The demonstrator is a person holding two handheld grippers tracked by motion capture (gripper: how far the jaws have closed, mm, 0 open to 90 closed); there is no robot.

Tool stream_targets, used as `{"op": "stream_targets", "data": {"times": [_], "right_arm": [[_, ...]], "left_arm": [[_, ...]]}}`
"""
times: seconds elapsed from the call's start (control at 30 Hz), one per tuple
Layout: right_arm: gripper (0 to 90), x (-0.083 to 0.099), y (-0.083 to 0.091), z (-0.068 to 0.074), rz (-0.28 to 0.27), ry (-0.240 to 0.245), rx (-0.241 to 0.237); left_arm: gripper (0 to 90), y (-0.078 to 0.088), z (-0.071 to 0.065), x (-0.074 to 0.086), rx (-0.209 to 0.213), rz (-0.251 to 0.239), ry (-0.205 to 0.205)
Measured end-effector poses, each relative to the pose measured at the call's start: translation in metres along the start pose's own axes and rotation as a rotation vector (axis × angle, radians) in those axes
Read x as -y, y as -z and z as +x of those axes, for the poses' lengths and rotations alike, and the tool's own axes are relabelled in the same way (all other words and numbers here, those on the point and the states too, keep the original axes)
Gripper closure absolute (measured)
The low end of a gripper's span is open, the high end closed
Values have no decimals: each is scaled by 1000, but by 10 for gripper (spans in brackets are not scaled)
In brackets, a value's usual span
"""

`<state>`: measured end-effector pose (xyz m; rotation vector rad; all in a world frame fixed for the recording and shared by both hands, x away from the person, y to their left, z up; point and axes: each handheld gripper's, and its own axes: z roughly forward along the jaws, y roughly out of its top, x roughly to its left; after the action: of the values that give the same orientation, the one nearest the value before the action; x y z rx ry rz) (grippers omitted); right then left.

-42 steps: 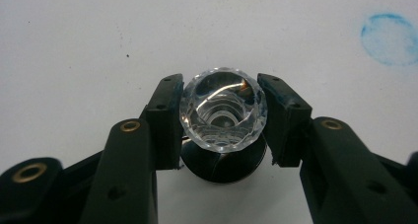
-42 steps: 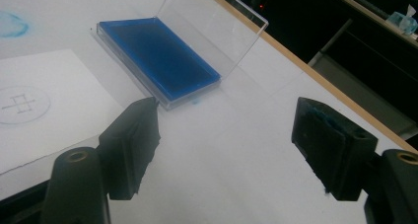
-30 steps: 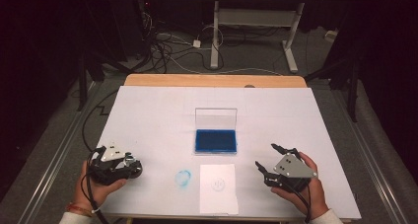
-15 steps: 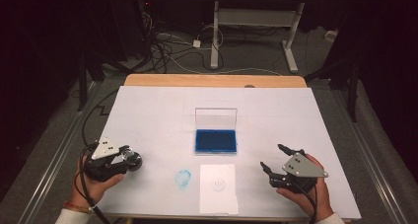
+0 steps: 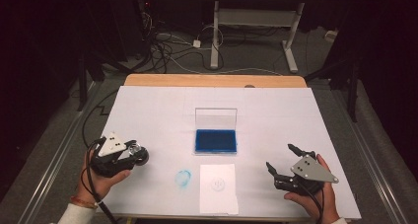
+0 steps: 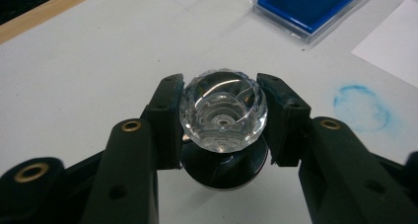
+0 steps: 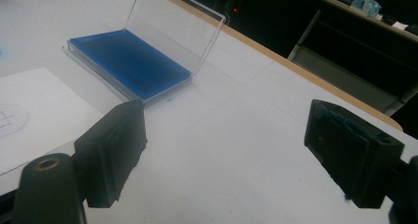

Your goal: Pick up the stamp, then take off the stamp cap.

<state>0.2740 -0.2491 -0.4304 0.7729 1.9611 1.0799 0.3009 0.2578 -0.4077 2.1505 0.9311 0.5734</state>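
Clear faceted glass is what I have clamped in my left gripper [image 6: 224,110]: the crystal-topped stamp [image 6: 223,116], lifted just off the white table cover [image 5: 148,115], left of the blue ink smudge [image 5: 183,178]. My right gripper [image 5: 282,161] has just spread its jaws wide with nothing between them, right of the paper sheet [image 5: 218,188] and open blue ink pad [image 5: 215,141].

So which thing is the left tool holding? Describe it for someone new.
On the white table, go to the near left corner. There the left tool is clamped on a stamp with a clear faceted knob, the scene's one glassy round thing, left of the blue smudge.
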Motion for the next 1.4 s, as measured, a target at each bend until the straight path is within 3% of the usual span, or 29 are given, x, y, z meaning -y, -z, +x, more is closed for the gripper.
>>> {"op": "stream_targets", "data": {"times": [0.2, 0.4, 0.67, 0.93, 1.4], "right_arm": [[165, 3, 1, 1, 15, 2, 1], [170, 4, 2, -1, 18, 12, 33], [175, 4, 3, 0, 24, 2, 43], [176, 4, 3, 0, 25, 9, 40], [176, 3, -3, 2, 30, 13, 30]], "left_arm": [[545, -5, -1, -9, 19, -11, -16], [546, -11, -3, -24, 43, -33, -43], [546, -14, -7, -39, 50, -62, -60], [546, -17, -10, -47, 61, -80, -90], [545, -19, -19, -58, 83, -98, -106]]}}
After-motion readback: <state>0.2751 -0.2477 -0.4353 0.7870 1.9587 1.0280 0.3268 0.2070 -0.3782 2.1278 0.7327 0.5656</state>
